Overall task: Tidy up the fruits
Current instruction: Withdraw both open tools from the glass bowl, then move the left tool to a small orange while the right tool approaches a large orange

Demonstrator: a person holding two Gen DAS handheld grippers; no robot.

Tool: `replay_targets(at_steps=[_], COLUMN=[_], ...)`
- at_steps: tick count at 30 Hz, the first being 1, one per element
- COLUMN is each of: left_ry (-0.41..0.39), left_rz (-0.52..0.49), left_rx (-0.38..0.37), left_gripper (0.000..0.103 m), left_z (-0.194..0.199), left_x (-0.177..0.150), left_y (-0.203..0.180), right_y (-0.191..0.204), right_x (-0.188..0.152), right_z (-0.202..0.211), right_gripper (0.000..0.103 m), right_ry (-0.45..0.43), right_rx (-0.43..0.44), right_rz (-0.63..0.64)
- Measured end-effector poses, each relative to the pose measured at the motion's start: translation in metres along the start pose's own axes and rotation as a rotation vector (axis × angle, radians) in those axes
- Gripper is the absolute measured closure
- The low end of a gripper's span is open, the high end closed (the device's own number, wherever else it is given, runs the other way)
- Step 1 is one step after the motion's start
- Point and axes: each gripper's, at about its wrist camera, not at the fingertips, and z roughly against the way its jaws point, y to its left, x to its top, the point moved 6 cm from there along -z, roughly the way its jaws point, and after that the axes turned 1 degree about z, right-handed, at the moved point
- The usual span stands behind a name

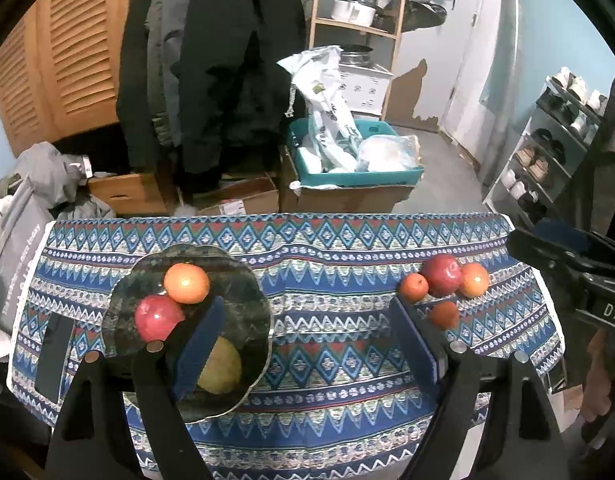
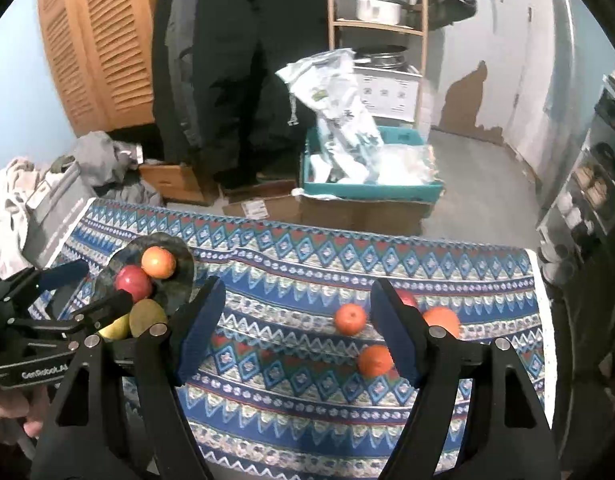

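A dark scalloped plate (image 1: 243, 280) on the left of the patterned cloth holds an orange (image 1: 186, 283), a red apple (image 1: 158, 317) and a yellow-green fruit (image 1: 223, 366). To the right, loose on the cloth, lie a red apple (image 1: 441, 275) and three oranges (image 1: 414, 287). My left gripper (image 1: 307, 344) hovers open above the cloth with nothing between its pads, its left finger over the plate. In the right wrist view, my right gripper (image 2: 299, 332) is open and empty above the cloth. Its right finger hides part of the red apple (image 2: 407, 299), with loose oranges (image 2: 350, 319) beside it.
A flat black object (image 1: 53, 356) lies at the left end of the cloth (image 1: 327, 272). Beyond the table's far edge stand cardboard boxes and a teal crate (image 1: 359, 178) with bags. Hanging coats, a grey bag (image 1: 15, 248) and a shoe rack (image 1: 547, 152) surround the table.
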Motion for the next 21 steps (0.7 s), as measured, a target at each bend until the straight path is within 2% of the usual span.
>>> replay_targets(at_steps=[2, 21], left_ry=[-0.003, 0.038], left_rz=[-0.018, -0.111], left_rx=[0.000, -0.050], left_gripper=[0.018, 0.018], left_z=[0.000, -0.018], left_x=[0.002, 0.007], left_y=[-0.010, -0.082], right_y=[-0.009, -0.087], right_x=[-0.002, -0.026], right_z=[0.004, 0.032], right_gripper=[0.023, 0.020], right_ry=[-0.001, -0.025], right_rx=[-0.012, -0.131], right_rz=[-0.005, -0.049])
